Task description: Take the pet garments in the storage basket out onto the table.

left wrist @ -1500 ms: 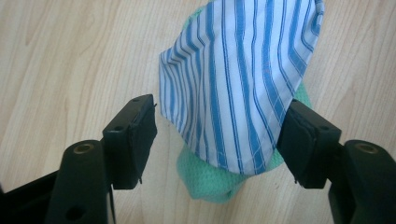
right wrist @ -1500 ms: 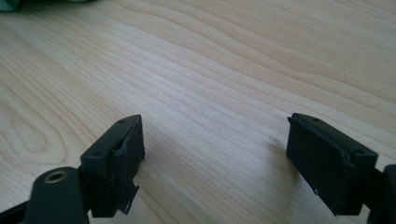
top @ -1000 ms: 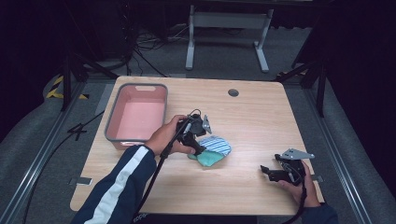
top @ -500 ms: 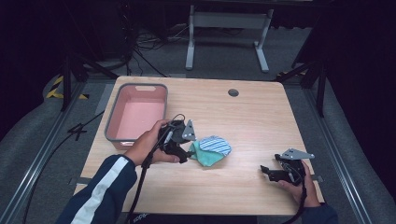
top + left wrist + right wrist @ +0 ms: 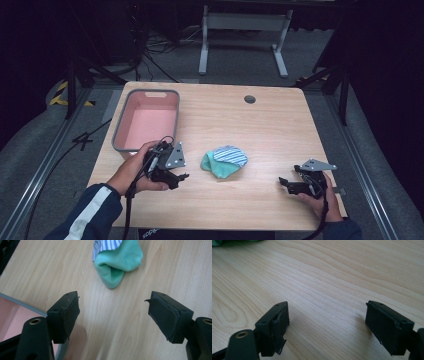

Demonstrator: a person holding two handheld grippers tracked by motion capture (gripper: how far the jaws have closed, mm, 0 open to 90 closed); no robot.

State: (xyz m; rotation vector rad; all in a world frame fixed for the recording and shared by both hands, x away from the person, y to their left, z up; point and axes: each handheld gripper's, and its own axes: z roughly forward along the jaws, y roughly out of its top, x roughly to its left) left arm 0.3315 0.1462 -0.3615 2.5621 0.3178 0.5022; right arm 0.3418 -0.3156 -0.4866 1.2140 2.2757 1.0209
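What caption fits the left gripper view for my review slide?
Open left tongs over the wooden table, aimed at a folded green and striped cloth, pink bin at the edge.

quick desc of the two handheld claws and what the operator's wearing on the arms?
Both claws, left claw and right claw, are black with two blocky jaws faced with dark pads. Each carries a grey three-cornered plate on top and trails a black cable. The left sleeve is dark navy with a white stripe; the right sleeve is dark.

Bare wood between my left gripper [image 5: 181,176] and the sock bundle [image 5: 225,161]; pink bin [image 5: 118,136] crowds my left, open table [image 5: 260,125] everywhere else.
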